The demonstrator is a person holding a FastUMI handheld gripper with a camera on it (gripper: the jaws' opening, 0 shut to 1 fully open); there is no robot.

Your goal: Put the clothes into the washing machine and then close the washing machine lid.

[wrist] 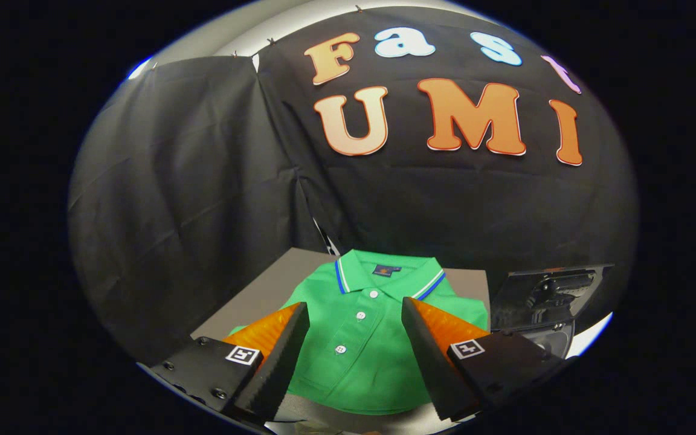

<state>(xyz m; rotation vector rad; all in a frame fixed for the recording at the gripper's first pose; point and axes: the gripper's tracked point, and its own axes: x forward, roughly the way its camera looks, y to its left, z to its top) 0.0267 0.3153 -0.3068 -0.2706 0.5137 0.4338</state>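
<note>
A folded green polo shirt (357, 338) with a blue-and-white striped collar and white buttons lies on a grey table top (263, 296). My gripper (355, 311) hangs above it, open, its two fingers spread to either side of the button placket with nothing between them. To the right of the shirt stands the washing machine (544, 302), its dark lid raised; only part of it shows beyond the right finger.
Black cloth walls close off the back and the left side right behind the table. The table's left edge runs close to the left finger. The washing machine stands just past the shirt's right side.
</note>
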